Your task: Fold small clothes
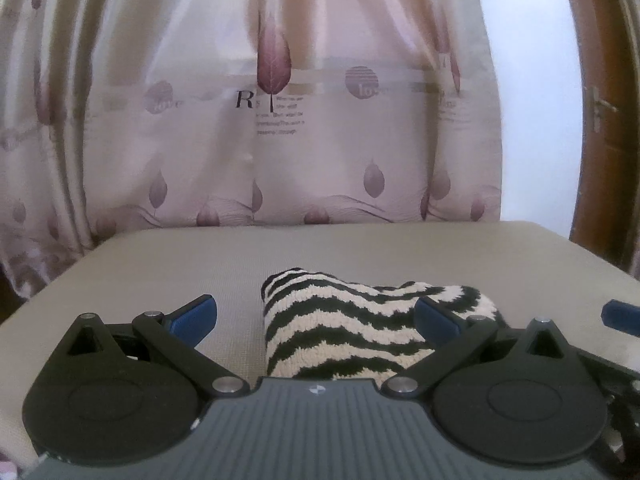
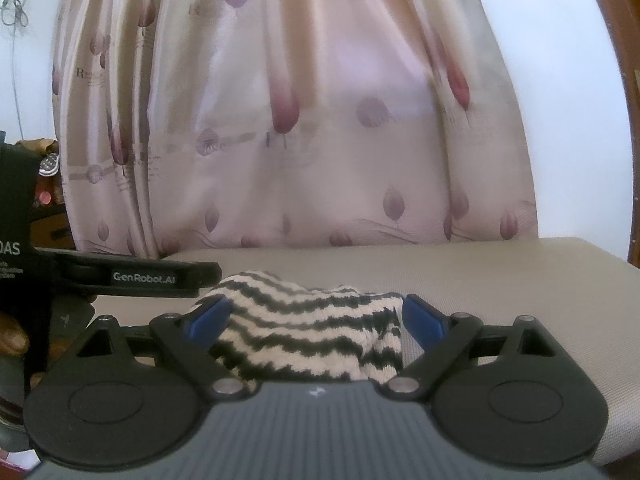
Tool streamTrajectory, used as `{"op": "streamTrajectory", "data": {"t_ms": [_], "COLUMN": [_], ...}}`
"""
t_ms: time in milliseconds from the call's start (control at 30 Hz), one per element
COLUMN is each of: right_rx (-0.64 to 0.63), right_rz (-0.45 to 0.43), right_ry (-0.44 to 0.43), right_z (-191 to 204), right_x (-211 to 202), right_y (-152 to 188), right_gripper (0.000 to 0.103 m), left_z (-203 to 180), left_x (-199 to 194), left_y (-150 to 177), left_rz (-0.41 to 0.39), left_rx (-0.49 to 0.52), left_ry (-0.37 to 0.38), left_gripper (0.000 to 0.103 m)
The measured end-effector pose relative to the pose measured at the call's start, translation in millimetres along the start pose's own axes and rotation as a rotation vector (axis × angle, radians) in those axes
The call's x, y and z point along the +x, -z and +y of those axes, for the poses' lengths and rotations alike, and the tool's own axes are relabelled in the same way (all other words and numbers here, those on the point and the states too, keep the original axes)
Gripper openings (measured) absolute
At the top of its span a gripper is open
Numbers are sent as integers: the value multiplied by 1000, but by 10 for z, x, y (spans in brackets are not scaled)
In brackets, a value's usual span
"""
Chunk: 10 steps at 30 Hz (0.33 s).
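Note:
A fuzzy black-and-white striped small garment point(image 1: 348, 332) lies bunched on the beige table point(image 1: 160, 264). My left gripper point(image 1: 316, 318) is open and low over the table. The garment's left end sits between its blue fingertips point(image 1: 196, 316), nearer the right one. In the right wrist view the same garment point(image 2: 308, 328) fills the gap of my right gripper point(image 2: 316, 317), which is open with its blue fingertips point(image 2: 422, 318) at either side of the cloth. The garment's near edge is hidden under both gripper bodies.
A pink leaf-print curtain point(image 1: 280, 120) hangs behind the table's far edge. A brown wooden door point(image 1: 600, 120) stands at the right. The left gripper's black body point(image 2: 120, 278) and a hand point(image 2: 12, 340) show at the left of the right wrist view. Bare table lies right of the garment point(image 2: 520, 288).

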State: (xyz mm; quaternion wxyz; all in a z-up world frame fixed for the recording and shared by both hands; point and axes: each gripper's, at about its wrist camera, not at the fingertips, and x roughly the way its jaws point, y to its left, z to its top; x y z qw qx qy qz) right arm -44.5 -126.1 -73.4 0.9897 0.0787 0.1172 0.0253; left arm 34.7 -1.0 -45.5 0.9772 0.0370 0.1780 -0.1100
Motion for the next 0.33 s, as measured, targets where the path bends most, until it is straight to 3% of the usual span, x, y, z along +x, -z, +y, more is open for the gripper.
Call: {"op": "streamTrajectory", "data": {"t_ms": [333], "right_rx": [-4], "right_rz": [-5], "right_ry": [13], "right_z": [5], "right_x": [-15], "right_y": [-7], "right_gripper": [94], "left_z": [21], "left_x": [25], "left_y": [-26], "left_rz": [10], "left_rx": [-14], "left_ry": [-15], "left_gripper": [103]}}
